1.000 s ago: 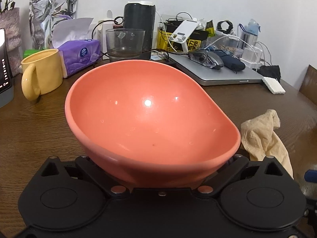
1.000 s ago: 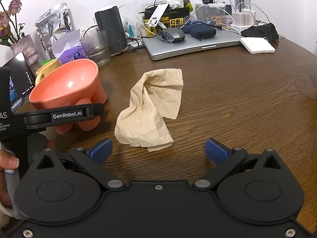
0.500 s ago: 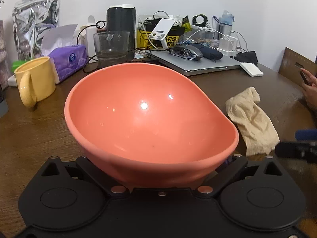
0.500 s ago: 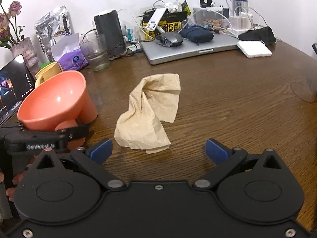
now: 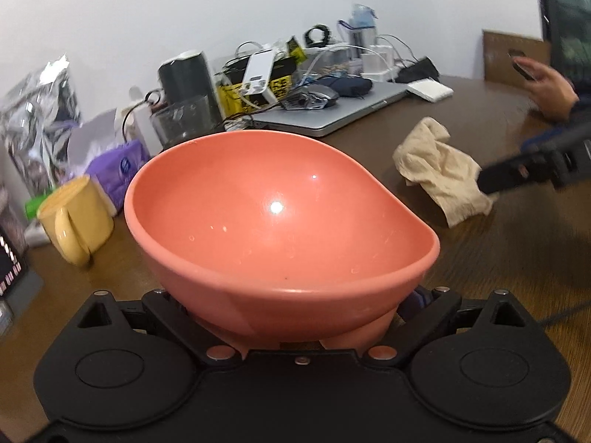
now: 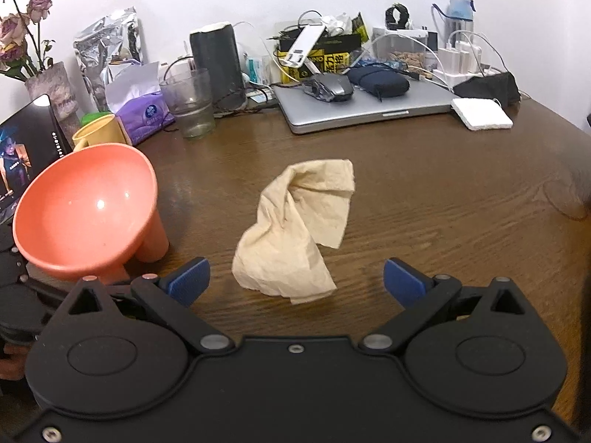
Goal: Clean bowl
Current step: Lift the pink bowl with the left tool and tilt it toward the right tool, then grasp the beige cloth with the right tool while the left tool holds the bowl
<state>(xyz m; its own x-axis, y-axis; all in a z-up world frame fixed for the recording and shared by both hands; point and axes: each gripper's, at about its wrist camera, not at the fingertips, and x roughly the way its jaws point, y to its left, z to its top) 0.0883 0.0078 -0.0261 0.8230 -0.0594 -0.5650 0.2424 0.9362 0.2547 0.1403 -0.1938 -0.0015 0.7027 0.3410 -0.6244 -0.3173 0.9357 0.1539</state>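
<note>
A salmon-pink footed bowl (image 5: pixel 280 214) fills the left wrist view. My left gripper (image 5: pixel 299 310) is shut on its base, and the bowl hides the fingertips. From the right wrist, the bowl (image 6: pixel 85 214) is at the left, tipped with its mouth toward this camera. A crumpled beige cloth (image 6: pixel 295 232) lies on the brown table (image 6: pixel 443 192). My right gripper (image 6: pixel 295 280) is open just in front of it, one blue pad on each side of its near end. In the left wrist view the cloth (image 5: pixel 443 181) lies right of the bowl, with the right gripper (image 5: pixel 532 166) a dark blur at its edge.
At the back stand a silver laptop (image 6: pixel 362 110) with a mouse (image 6: pixel 328 86) on it, a glass (image 6: pixel 192 107), a yellow mug (image 5: pixel 74 217), a purple tissue pack (image 6: pixel 144 114) and a black cylinder (image 6: pixel 218 66). A lit screen (image 6: pixel 22 155) stands at the left. A person's hand (image 5: pixel 546 85) holds a phone at the far right.
The left gripper has swung right and tipped the bowl, so the bowl's mouth now faces the right gripper. The right gripper has stayed open and edged a little closer to the cloth.
</note>
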